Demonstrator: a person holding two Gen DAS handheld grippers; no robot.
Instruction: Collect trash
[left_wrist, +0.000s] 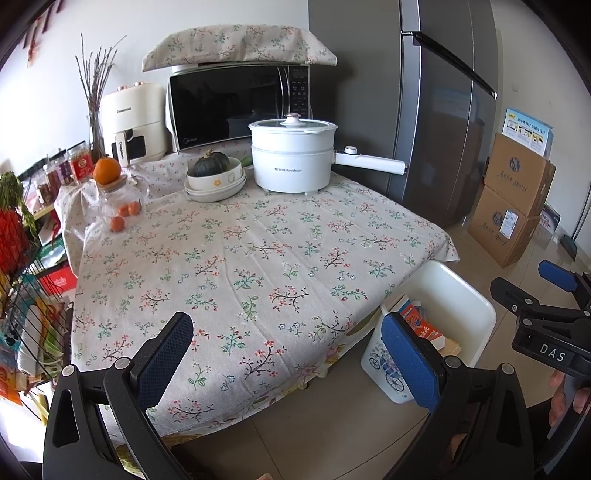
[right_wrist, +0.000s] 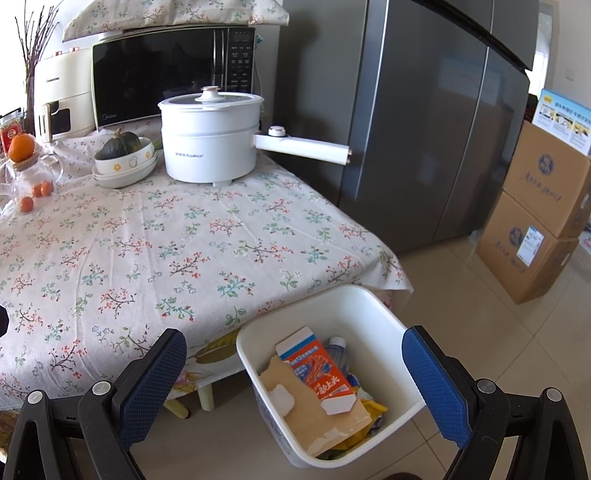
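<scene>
White plastic catches the eye in the left wrist view: the bin (left_wrist: 461, 295) stands on the floor just beside the table (left_wrist: 258, 258) corner, with a carton poking up inside. The left gripper (left_wrist: 286, 354) hangs released and empty over the table edge; no litter shows on the cloth. In the right wrist view, the right gripper (right_wrist: 295, 384) is also spread and empty above the bin (right_wrist: 325, 295), which holds an orange carton (right_wrist: 321, 373), torn cardboard (right_wrist: 314, 417) and a bottle (right_wrist: 338, 349). Collecting looks essentially finished.
</scene>
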